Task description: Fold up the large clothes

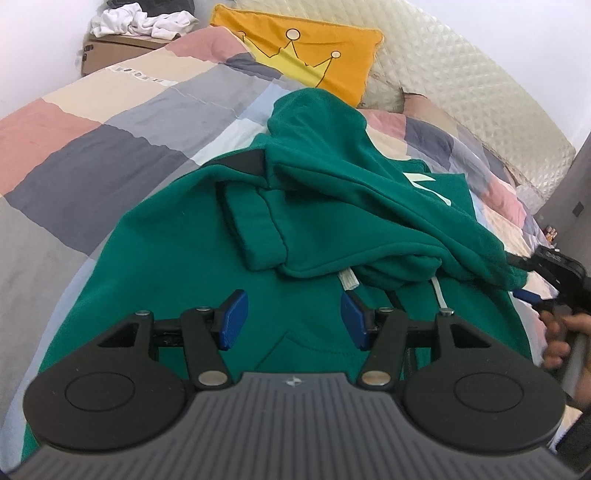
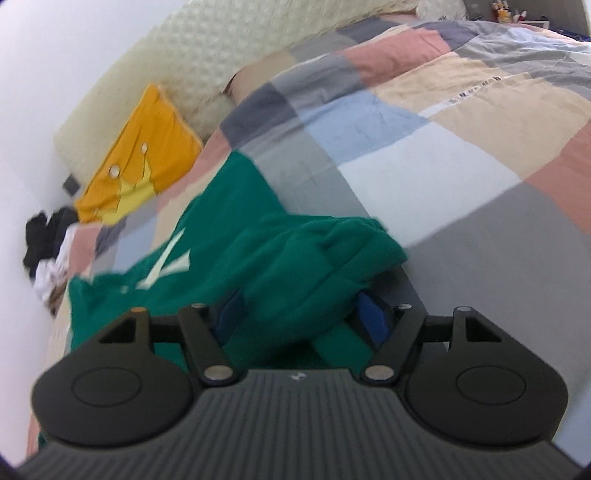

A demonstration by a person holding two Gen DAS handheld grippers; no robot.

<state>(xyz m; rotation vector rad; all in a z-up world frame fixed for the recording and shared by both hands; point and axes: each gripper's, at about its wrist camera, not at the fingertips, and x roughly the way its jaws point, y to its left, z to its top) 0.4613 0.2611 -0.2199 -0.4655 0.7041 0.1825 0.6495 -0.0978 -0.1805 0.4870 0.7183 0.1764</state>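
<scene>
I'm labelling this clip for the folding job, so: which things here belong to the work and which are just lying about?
Part of the job:
- green hoodie
- left gripper, open above it
- right gripper, open, with hoodie cloth between its fingers

Just lying about:
- orange crown pillow
- white clothes on the cardboard box
- patchwork bedcover

A home bedroom: a bed with a patchwork quilt (image 1: 92, 147), orange cushion (image 1: 314, 51) and padded headboard (image 1: 461, 81) at top.
</scene>
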